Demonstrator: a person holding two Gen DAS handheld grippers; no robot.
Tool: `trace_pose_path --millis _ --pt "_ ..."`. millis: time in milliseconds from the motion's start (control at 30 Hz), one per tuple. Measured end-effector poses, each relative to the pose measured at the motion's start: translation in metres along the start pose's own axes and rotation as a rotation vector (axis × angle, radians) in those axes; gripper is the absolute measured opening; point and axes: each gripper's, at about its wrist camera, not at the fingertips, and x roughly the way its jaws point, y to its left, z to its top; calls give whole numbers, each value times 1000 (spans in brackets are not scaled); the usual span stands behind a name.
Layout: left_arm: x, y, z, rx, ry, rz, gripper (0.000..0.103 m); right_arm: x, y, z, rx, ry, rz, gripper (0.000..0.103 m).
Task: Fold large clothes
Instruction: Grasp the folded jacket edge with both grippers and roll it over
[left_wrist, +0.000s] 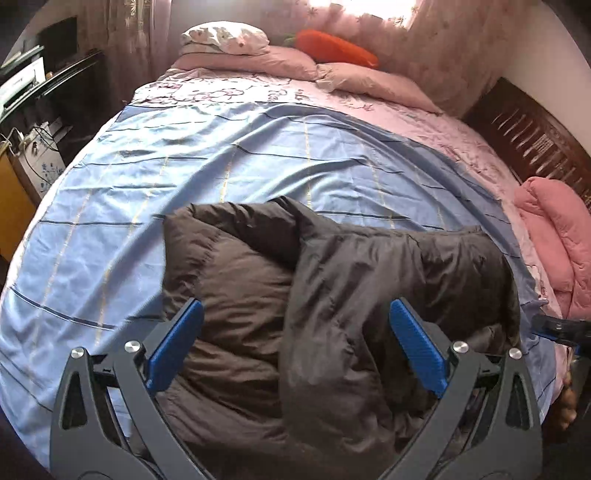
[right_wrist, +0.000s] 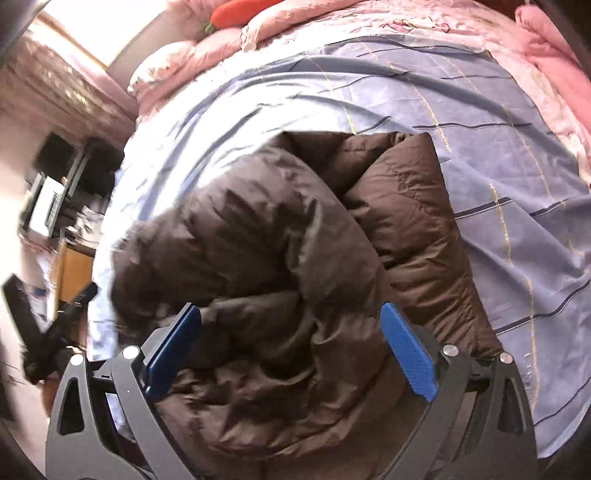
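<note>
A dark brown padded jacket (left_wrist: 332, 288) lies folded in a bulky heap on the blue checked sheet (left_wrist: 184, 166) of a bed. My left gripper (left_wrist: 297, 308) hovers over the jacket's near part with its blue pads (left_wrist: 173, 347) spread wide and nothing pinched between them. In the right wrist view the same jacket (right_wrist: 295, 229) fills the middle. My right gripper (right_wrist: 291, 310) stands open above it, its pads (right_wrist: 406, 354) clear of the cloth. The right gripper's tip (left_wrist: 557, 326) shows at the bed's right edge, and the left gripper (right_wrist: 55, 321) appears at the left of the right wrist view.
Pink pillows (left_wrist: 255, 55) and an orange carrot-shaped cushion (left_wrist: 332, 46) lie at the head of the bed. A folded pink quilt (left_wrist: 554, 236) sits at the right edge by a dark wooden frame (left_wrist: 528, 136). Shelves and a yellow cabinet (left_wrist: 14, 206) stand to the left.
</note>
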Motion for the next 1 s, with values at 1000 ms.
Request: trace_pose_path --millis 1000 --pt "186 16 93 -181 551 -135 84 160 -12 138 217 424 193 75"
